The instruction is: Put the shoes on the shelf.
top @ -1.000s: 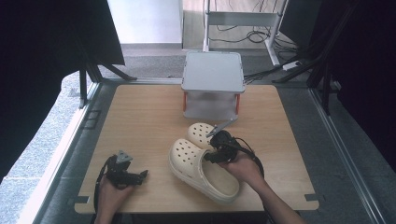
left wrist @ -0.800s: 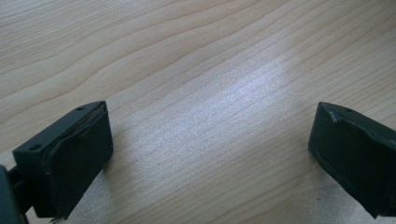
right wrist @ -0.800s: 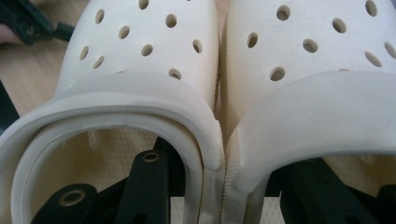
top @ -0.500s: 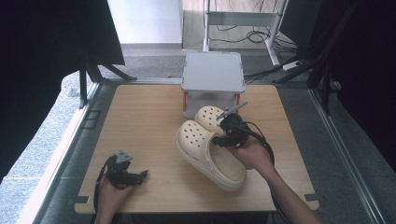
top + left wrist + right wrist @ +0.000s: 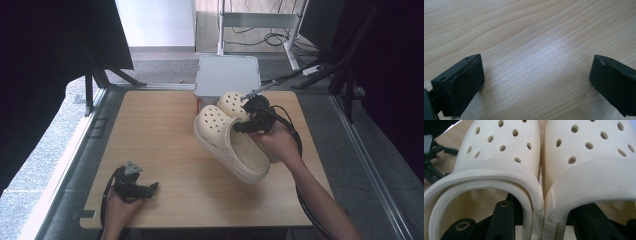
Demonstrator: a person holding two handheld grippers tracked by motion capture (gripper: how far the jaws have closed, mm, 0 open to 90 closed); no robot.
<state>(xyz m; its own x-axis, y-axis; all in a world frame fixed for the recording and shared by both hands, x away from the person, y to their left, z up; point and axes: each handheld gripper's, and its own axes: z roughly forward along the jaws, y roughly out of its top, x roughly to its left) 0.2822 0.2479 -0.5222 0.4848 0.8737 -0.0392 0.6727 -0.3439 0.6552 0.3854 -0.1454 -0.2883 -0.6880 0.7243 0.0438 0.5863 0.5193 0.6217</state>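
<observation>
Cream clogs pinched together by right gripper.

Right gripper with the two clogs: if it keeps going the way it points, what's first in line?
Probably the grey box: the right gripper points its pair of cream clogs toes-first toward it. The clogs would arrive first; depth is unclear.
</observation>
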